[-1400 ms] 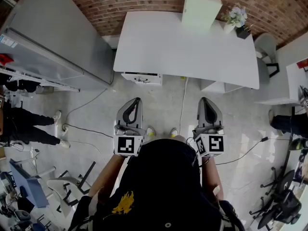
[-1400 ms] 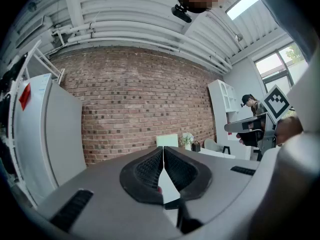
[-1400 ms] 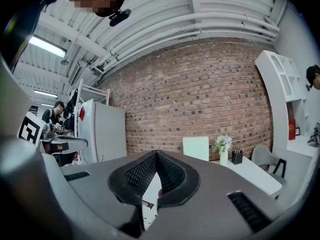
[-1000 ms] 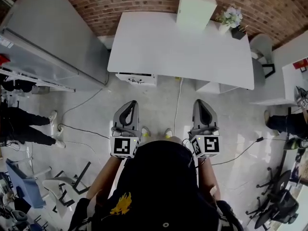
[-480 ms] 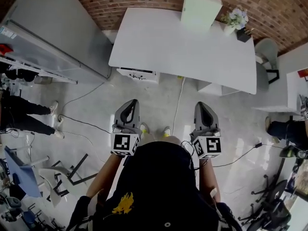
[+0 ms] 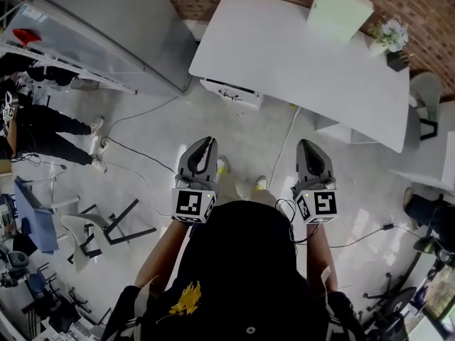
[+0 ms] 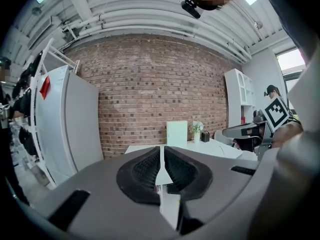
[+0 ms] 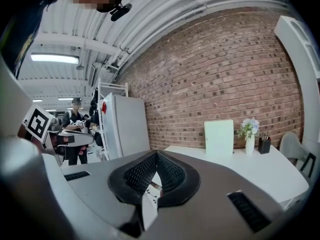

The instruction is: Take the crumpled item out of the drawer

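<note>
Both grippers are held side by side in front of the person, above the floor and well short of the table. My left gripper point(image 6: 206, 143) point(image 7: 162, 150) is shut with nothing between its pads. My right gripper point(image 6: 311, 145) point(image 8: 156, 154) is shut and empty too. A small white drawer unit point(image 6: 231, 92) with a dark handle stands under the near edge of the white table point(image 6: 284, 55), ahead and slightly left of the left gripper. I cannot tell whether its drawer is open. No crumpled item shows in any view.
A pale upright box point(image 6: 340, 9) point(image 7: 176, 133) point(image 8: 219, 136), a flower vase point(image 6: 391, 34) and a dark pen pot point(image 6: 398, 60) stand at the table's back by the brick wall. A grey cabinet point(image 6: 106, 27) stands left. Cables point(image 6: 284, 155) cross the floor. A person point(image 6: 43, 126) and chairs point(image 6: 99, 233) are at left.
The head view has swung, so the table and drawer unit now sit further right and tilted. Both grippers stay shut and level in front of the person.
</note>
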`<state>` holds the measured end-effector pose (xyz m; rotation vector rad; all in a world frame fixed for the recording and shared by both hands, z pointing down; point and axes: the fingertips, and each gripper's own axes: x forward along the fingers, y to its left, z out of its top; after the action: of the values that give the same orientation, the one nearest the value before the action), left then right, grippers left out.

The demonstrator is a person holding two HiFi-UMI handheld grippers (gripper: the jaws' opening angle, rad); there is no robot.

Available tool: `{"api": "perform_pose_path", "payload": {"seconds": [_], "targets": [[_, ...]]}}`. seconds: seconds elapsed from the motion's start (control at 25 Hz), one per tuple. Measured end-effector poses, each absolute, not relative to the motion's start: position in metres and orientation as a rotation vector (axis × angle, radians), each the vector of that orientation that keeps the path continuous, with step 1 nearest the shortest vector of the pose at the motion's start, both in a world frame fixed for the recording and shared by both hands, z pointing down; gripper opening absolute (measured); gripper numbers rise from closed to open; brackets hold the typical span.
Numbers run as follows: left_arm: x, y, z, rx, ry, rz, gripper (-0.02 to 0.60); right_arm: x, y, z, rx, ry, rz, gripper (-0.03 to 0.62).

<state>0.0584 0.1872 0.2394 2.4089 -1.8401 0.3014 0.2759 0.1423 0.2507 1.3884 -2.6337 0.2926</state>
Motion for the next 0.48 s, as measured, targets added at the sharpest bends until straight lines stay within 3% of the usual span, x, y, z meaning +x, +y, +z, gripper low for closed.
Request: {"api": "perform_pose_path", "payload": {"seconds": [0.08, 0.2, 0.32, 0.48], "targets": [[0.041, 0.186, 0.245, 2.392, -1.842, 0.291, 0.036, 0.252, 0.139, 0.254, 1.341, -2.637, 0.269, 0.028], [0.013, 0.177, 0.258, 2.376, -1.825, 0.272, 0.115, 0.218, 0.132, 0.266, 1.292, -2.617, 0.263, 0.029], [-0.019, 0.164, 0.269, 2.384, -1.787, 0.246, 0.133, 0.181, 0.123, 0.278, 1.261, -2.580, 0.276, 0.033], [-0.072, 0.145, 0.286, 2.381, -1.718, 0.203, 0.176, 0.126, 0.116, 0.299, 1.210, -2.507, 0.293, 0.096]]}}
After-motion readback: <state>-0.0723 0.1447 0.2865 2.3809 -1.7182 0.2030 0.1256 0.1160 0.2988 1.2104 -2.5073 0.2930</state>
